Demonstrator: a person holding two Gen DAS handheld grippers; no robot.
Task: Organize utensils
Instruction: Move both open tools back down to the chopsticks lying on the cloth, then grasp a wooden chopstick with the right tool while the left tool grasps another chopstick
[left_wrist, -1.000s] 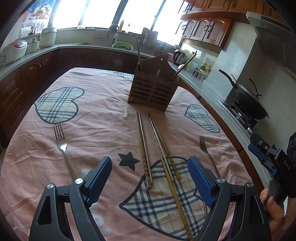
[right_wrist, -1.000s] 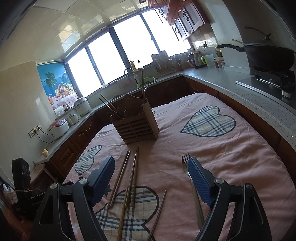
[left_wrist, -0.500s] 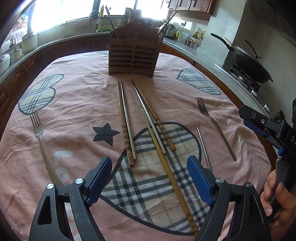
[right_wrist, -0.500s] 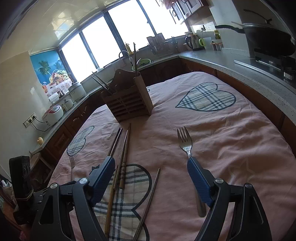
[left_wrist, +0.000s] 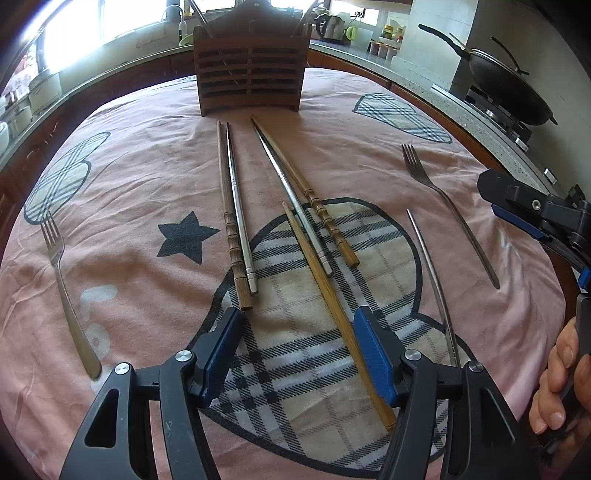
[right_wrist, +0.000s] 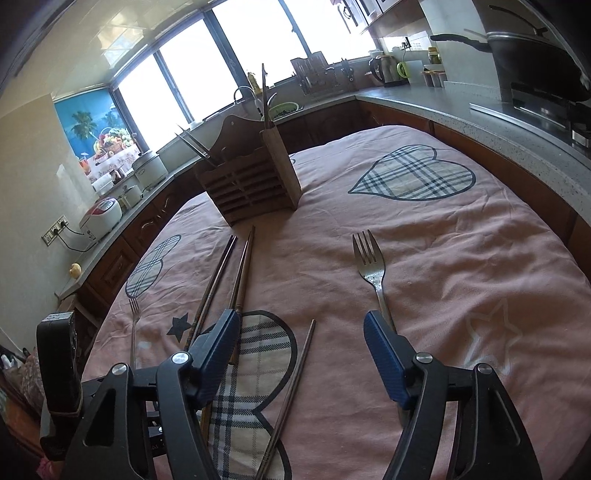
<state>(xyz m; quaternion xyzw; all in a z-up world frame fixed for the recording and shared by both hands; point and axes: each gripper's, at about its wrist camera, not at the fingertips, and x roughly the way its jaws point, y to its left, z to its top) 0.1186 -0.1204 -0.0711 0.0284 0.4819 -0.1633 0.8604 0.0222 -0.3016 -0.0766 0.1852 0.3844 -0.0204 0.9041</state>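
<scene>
The loose wooden chopstick (left_wrist: 334, 308) lay slanted on the plaid heart just ahead of the left gripper (left_wrist: 299, 350), its near end passing under the right-hand finger; probably the pick the hand was lining up on. The jaws were closing but clasped nothing yet, with the stick between them only in part. Further ahead two chopstick pairs (left_wrist: 236, 218) pointed toward the wooden holder (left_wrist: 251, 70), seemingly where everything belongs. The right gripper (right_wrist: 303, 354) was likewise closing on nothing, a dark chopstick (right_wrist: 291, 391) lying on the cloth between its fingers and a fork (right_wrist: 371, 273) beside its right finger, handle running beneath it. Another fork (left_wrist: 62, 280) lay well off to the left gripper's left.
</scene>
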